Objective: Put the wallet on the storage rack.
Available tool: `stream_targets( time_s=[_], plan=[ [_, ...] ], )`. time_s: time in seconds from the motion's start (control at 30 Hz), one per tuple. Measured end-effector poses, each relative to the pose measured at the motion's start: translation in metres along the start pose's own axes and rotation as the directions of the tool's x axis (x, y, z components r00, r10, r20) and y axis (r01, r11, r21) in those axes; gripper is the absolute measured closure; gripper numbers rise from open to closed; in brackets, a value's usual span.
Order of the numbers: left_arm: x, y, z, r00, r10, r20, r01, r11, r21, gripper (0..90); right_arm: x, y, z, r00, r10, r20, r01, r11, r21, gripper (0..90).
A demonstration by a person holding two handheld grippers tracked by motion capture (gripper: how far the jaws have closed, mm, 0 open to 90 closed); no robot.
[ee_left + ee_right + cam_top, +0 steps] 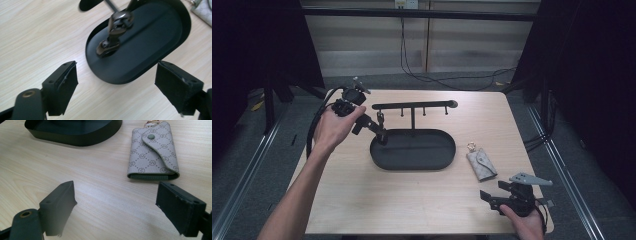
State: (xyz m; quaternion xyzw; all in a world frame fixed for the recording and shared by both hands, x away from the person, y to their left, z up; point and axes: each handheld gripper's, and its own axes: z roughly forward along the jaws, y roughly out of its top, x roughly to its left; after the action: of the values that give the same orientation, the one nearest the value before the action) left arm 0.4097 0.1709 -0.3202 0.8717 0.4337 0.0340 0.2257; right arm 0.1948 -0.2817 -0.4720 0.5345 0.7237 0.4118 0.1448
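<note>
Hanging from a matte black rack [414, 105]: dark metal clasp [115, 31] over oval tray [160, 42].
Left gripper [115, 82] gapes wide, empty; right gripper [115, 203] likewise, facing a monogrammed fabric key pouch [153, 152] on pale woodgrain table [100, 182].

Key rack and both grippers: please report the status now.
Left gripper open, empty, near rack. Metal clip hangs from rack over black tray. Right gripper open, facing key pouch. Nothing in the way.
</note>
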Motion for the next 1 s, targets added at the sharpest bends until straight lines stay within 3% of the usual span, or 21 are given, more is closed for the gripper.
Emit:
stream_targets(
  time_s=[0.13,0.23,0.33,0.4,0.53,0.63,0.73,0.8,0.93,1.0],
  plan=[
    [0.010,-0.014,0.000,0.9995,-0.031,-0.005,0.031,0.9993,-0.022,19.9,0.000,0.000,0.001,1.0000,-0.002,0.001,0.002,1.000,0.004,15.4],
    [0.018,-0.024,-0.003,0.9993,-0.029,-0.023,0.028,0.9985,-0.047,17.3,0.000,0.001,0.001,1.0000,0.001,0.003,-0.001,1.000,0.005,15.4],
    [0.021,-0.032,-0.004,0.9998,-0.020,-0.005,0.020,0.9983,-0.055,18.2,0.000,0.001,0.001,0.9999,0.009,0.006,-0.009,1.000,0.005,15.4],
    [0.020,-0.039,-0.004,0.9998,-0.014,-0.017,0.013,0.9977,-0.066,18.7,0.000,0.001,0.001,0.9999,0.010,0.006,-0.010,1.000,0.003,15.4],
    [0.020,-0.057,-0.004,0.9995,0.027,-0.016,-0.029,0.9916,-0.126,18.8,0.000,0.002,0.002,1.0000,0.004,0.004,-0.004,1.000,0.004,16.1],
    [0.024,-0.073,-0.002,0.9998,0.012,0.016,-0.009,0.9859,-0.167,18.8,0.001,0.001,0.002,1.0000,-0.001,-0.001,0.001,1.000,0.010,16.2],
    [0.024,-0.088,0.001,0.9994,0.033,-0.013,-0.034,0.9849,-0.170,18.8,0.000,0.001,0.001,1.0000,-0.002,-0.002,0.002,1.000,0.005,16.2],
    [0.022,-0.098,0.002,0.9980,0.056,-0.028,-0.061,0.9801,-0.189,18.8,-0.001,0.002,0.000,1.0000,0.000,-0.001,0.000,1.000,0.002,18.6],
    [0.018,-0.115,0.006,0.9981,0.056,-0.026,-0.061,0.9707,-0.232,18.8,0.000,0.002,0.001,0.9999,-0.006,-0.011,0.006,1.000,0.006,20.3],
    [0.016,-0.126,0.012,0.9987,0.050,0.005,-0.047,0.9670,-0.250,18.8,0.001,0.002,0.001,0.9999,-0.010,-0.010,0.010,1.000,0.008,21.1]
  ],
)
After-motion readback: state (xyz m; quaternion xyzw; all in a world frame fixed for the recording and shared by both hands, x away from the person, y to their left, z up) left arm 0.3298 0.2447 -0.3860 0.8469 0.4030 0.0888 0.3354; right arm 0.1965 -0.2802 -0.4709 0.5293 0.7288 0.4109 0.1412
